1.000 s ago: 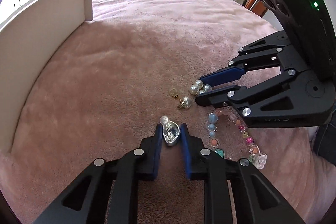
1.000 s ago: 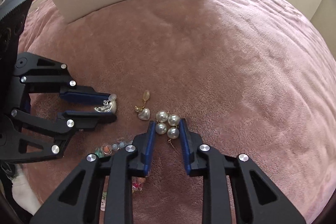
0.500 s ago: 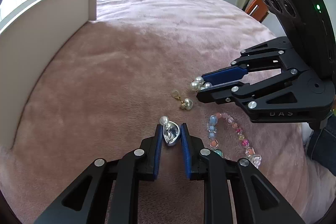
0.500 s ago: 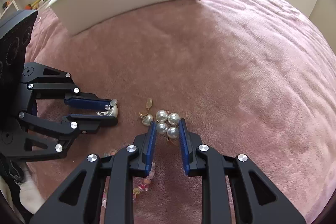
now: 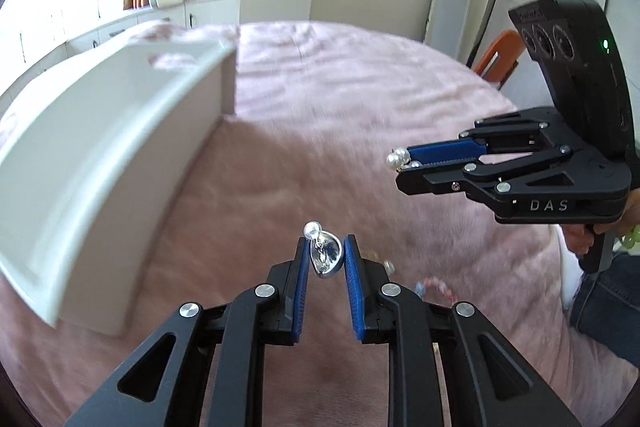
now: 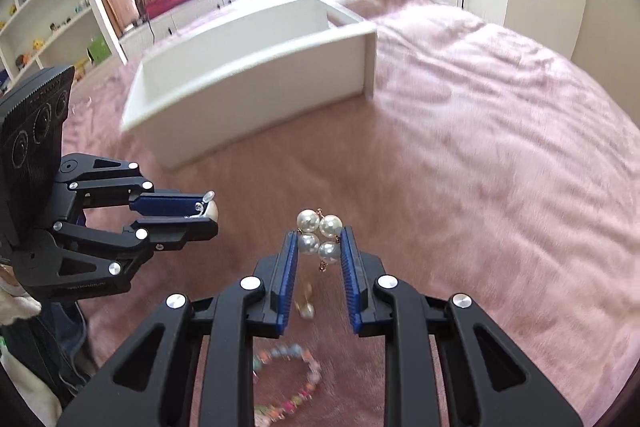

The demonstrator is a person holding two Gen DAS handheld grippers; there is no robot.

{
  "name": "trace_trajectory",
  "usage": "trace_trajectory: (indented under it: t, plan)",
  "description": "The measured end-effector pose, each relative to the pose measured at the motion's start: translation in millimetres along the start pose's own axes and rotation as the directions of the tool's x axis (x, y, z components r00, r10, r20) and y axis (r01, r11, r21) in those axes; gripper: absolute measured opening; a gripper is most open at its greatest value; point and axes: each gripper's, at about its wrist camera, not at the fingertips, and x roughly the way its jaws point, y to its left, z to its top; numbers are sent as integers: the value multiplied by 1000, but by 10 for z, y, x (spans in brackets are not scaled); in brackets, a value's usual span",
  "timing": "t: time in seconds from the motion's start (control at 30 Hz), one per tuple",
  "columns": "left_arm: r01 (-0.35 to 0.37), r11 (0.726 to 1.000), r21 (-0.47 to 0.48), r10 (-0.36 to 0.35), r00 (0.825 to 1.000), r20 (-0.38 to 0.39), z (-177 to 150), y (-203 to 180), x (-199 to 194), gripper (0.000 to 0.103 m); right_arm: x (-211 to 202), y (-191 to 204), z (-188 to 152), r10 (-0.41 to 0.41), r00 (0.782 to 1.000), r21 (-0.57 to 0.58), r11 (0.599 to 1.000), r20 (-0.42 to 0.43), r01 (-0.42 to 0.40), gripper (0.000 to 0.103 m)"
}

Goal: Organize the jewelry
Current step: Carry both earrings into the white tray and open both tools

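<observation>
Right wrist: both jaws clamp earrings, pearl earring long axis pointing forward

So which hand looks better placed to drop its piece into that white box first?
Probably the left. The left gripper, holding the silver earring, has the white box close beside it. The right gripper, holding the pearl cluster earring, sits farther from the box.

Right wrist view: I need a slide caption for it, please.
Right gripper lifts a pearl cluster earring toward the white box; left gripper carries a silver earring.
</observation>
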Motion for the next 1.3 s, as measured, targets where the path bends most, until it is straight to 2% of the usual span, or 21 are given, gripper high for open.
trace_trajectory:
  t: [0.33,0.6,0.77,0.9,1.1,1.3]
  plan:
    - [-91,995,-39,94,991,100,355,494,-510,22,-155,252,660,32,991,-16,999,134,-31,22]
    - [-154,977,-149,174,976,129,482,1080,-780,23,106,583,1237,66,984,-48,997,165,-59,22]
    - [-202,962,-185,226,967,120,527,1363,-818,23,367,708,1550,53,984,-58,997,168,-44,22]
    - [-238,951,-199,261,961,98,557,1604,-781,23,584,726,1673,35,986,-42,999,162,-28,22]
    - [-266,938,-224,285,957,56,601,1891,-590,23,952,711,1716,0,994,-27,1000,112,4,22]
    - [-287,935,-210,294,956,5,542,1993,-335,23,1233,766,1714,-41,996,-44,998,75,44,22]
